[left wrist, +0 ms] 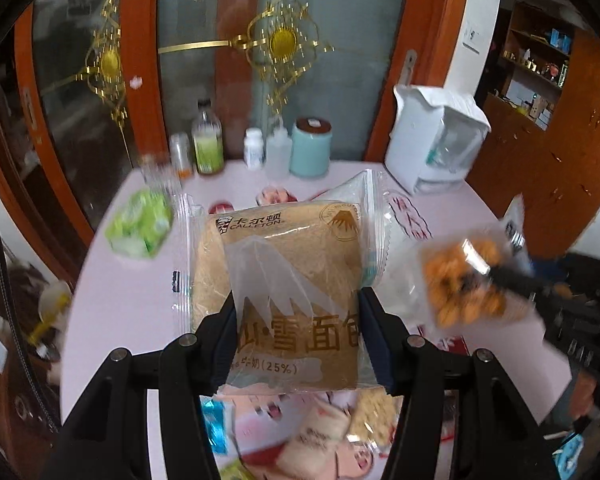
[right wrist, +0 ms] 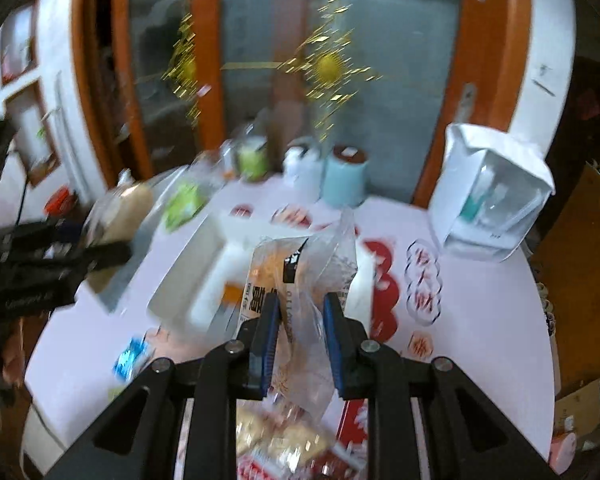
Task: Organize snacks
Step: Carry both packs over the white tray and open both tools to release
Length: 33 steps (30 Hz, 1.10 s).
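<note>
At the far left of the pink table (left wrist: 112, 300) lies a green packet (left wrist: 140, 224), its contents blurred. Behind it, along the table's back edge, stand a clear bottle of green liquid (left wrist: 207, 140), a small white pill bottle (left wrist: 254, 148), a translucent squeeze bottle (left wrist: 278, 152) and a pale blue canister (left wrist: 311, 146) with a brown lid (what is inside cannot be seen).

In the middle, the left gripper (left wrist: 296, 320) is clamped on a wrapped bread loaf (left wrist: 284, 264), its jaws pressing the clear wrapper from both sides and holding it clear of the table. More wrapped snacks (left wrist: 324, 436) lie heaped on the table below it.

Further right, the right gripper (right wrist: 300, 312) has its jaws pinched together on the clear film of a bag of orange snack pieces (left wrist: 456, 280), which hangs above the table; a white tray (right wrist: 220, 272) sits underneath.

At the far right stands a white box (left wrist: 432, 140) with a clear window, holding something teal and white.
</note>
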Available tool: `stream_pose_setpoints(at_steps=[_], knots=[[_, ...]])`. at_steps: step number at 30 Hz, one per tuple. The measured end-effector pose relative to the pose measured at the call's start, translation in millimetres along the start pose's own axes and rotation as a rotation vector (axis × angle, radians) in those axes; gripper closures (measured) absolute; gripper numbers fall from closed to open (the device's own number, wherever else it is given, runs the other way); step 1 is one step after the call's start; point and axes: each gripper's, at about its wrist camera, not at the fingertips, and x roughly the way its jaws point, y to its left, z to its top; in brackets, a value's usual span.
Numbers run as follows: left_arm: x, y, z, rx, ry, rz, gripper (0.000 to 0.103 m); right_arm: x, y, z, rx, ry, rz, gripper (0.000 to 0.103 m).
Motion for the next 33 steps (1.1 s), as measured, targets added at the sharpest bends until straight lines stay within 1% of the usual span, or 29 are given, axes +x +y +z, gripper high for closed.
stream_pose_setpoints(at_steps=[3,5,8,10,14,20,27,30,31,32,33], knots=[[12.9,2.2,20.6,0.007,-0.013,0.025,0.048,19.9,-17.3,20.6,0.069,-0.012,-0.037,0.081],[24.7,3.8,29.9,0.006,-0.012,0.035,0.048,40.4,-25.4,31.7,0.111,-0.017,-0.040,0.081],[50.3,6.5,43.0,-0.009,-0.002,0.038,0.048,65.1,-32.9,38.6,0.159,-0.002,-0.027,0.081],[74.9,9.3,49.1,-0.022,0.023,0.043,0.048,82.3,-35.1,37.0,0.182,0.017,-0.021,0.081],[116.7,11.8,51.8,-0.044,0.069,0.053,0.048,119.4,-35.9,34.9,0.210,0.068,-0.023,0.081],[161.9,12.1,43.4,-0.065,0.135,0.066,0.048,159.0,-36.6,25.6,0.228,0.131,-0.005,0.080],[189.1,7.1,39.1,-0.054,0.174,0.081,0.047,185.6,-32.7,17.7,0.213,0.188,0.016,0.078],[195.2,5.4,37.1,-0.040,0.186,0.100,0.043,190.2,-31.2,17.1,0.219,0.201,0.022,0.075],[195.9,6.0,37.2,-0.039,0.187,0.107,0.039,188.9,-30.0,18.4,0.217,0.191,0.024,0.075],[195.8,6.0,36.5,-0.036,0.185,0.119,0.027,186.9,-28.6,19.8,0.212,0.182,0.023,0.073],[195.9,6.1,36.5,-0.035,0.185,0.129,0.020,185.2,-27.2,21.6,0.207,0.175,0.023,0.070]])
